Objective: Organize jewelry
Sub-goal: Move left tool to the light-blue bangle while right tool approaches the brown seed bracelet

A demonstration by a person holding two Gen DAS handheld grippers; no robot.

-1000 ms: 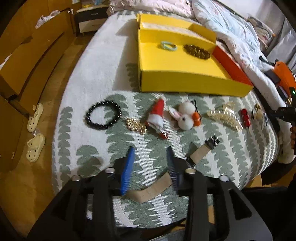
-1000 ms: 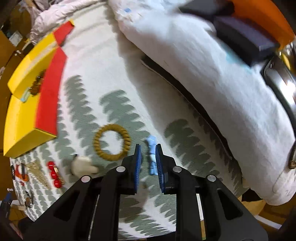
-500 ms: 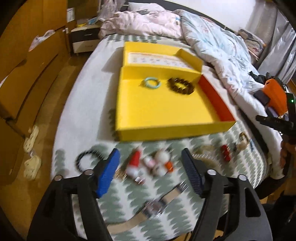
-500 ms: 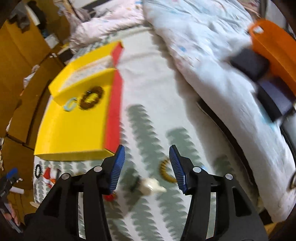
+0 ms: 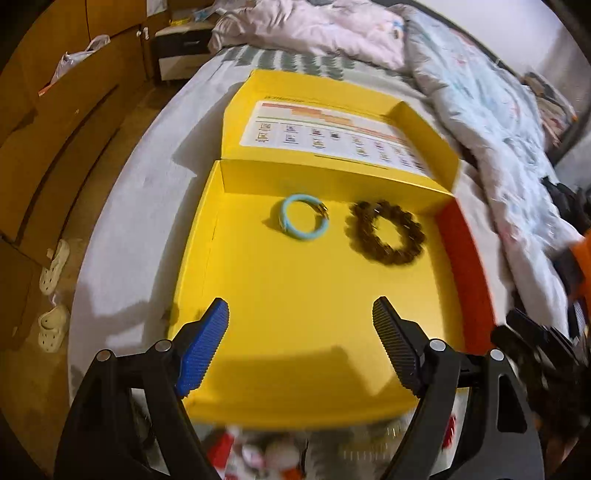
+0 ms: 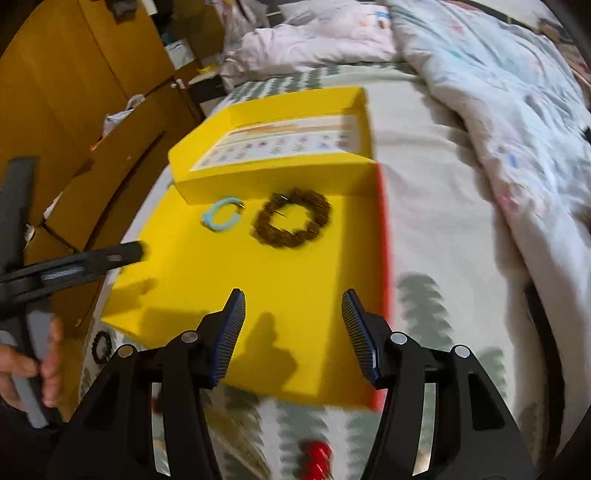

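An open yellow box (image 5: 295, 317) with a red right wall lies on the bed, also in the right wrist view (image 6: 207, 280). In it lie a light blue bangle (image 5: 303, 222) (image 6: 221, 218) and a dark brown beaded bracelet (image 5: 385, 237) (image 6: 291, 222). My left gripper (image 5: 300, 339) is open and empty above the box's near part. My right gripper (image 6: 292, 328) is open and empty over the box's near right part. Blurred loose jewelry lies below the box's front edge: red and white pieces (image 5: 258, 452), a red beaded piece (image 6: 318, 455), a black bead bracelet (image 6: 100, 345).
A crumpled quilt (image 5: 509, 140) fills the bed's right side and pink bedding (image 5: 314, 29) lies at the head. Wooden cabinets (image 5: 55, 122) and white slippers (image 5: 53, 325) stand on the left. The left gripper's arm and hand (image 6: 48, 280) show in the right wrist view.
Both grippers have opened wide and swung up toward the yellow box. The right one left the small blue piece on the bed. The loose jewelry has dropped below the fingers.
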